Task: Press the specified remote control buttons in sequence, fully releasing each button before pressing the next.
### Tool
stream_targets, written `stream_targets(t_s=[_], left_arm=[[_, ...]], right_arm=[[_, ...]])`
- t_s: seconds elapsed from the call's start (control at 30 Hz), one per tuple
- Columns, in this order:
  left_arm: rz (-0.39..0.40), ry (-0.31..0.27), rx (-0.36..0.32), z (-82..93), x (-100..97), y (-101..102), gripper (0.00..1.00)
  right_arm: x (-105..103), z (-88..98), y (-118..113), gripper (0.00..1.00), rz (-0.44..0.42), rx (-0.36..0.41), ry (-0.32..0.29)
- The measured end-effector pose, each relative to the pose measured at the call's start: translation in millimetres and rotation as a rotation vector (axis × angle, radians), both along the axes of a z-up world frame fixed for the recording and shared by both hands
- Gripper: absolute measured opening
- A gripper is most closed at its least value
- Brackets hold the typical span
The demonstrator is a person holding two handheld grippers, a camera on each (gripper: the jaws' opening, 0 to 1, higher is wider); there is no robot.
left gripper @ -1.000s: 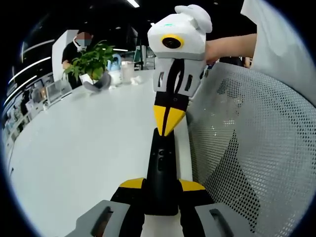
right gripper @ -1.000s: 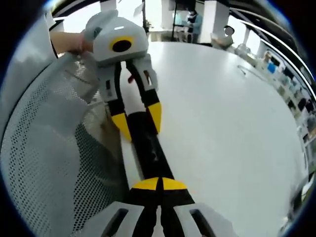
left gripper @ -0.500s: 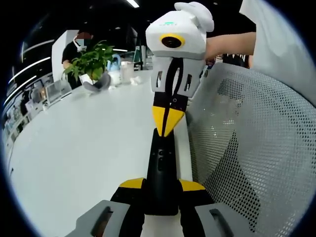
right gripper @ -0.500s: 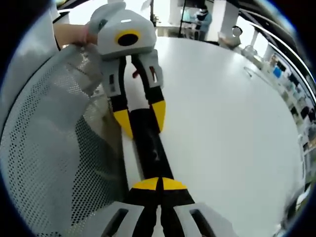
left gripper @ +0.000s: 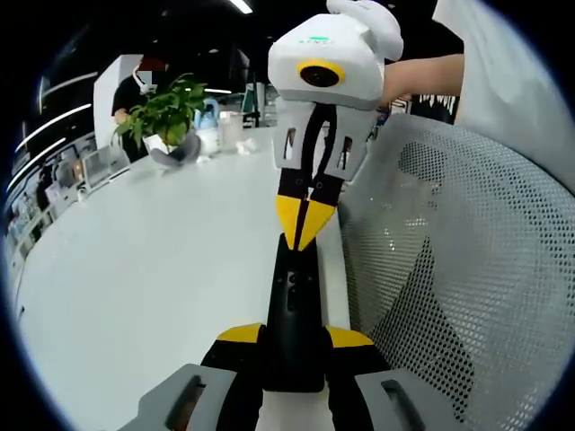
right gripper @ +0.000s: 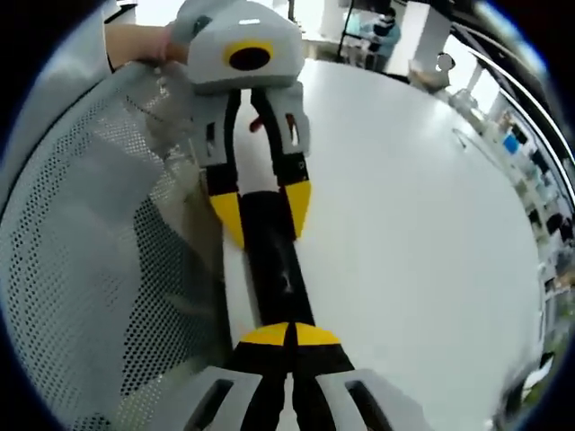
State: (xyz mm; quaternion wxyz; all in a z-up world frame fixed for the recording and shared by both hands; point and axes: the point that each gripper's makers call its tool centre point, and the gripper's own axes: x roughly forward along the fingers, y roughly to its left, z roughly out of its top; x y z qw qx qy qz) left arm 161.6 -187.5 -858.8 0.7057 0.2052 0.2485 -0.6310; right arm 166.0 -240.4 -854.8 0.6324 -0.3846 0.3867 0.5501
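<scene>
A black remote control (left gripper: 293,310) lies along the edge of the white table (left gripper: 153,278), clamped at its near end between the yellow tips of the left claw (left gripper: 294,337). The right claw (left gripper: 303,222), tips closed together, points down onto the remote's far end. A mesh chair back (left gripper: 458,269) crowds the table's edge just beside the remote. Well apart, a potted plant (left gripper: 167,112) stands across the table.
</scene>
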Motion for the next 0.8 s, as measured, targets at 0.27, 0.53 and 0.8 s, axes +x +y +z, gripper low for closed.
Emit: stream_targets(t_s=[0.27, 0.53, 0.8], left_arm=[[-0.010, 0.000, 0.002, -0.3, 0.1, -0.2, 0.25], [-0.025, 0.000, 0.006, -0.2, -0.1, 0.1, 0.25], [-0.036, 0.017, 0.000, 0.2, 0.4, 0.8, 0.25]], right_arm=[[0.5, 0.5, -1.1, 0.00, 0.010, 0.017, 0.048], [-1.8, 0.8, -0.8, 0.00, 0.058, 0.048, 0.026], [-1.6, 1.2, 0.2, 0.00, 0.150, 0.046, -0.009]])
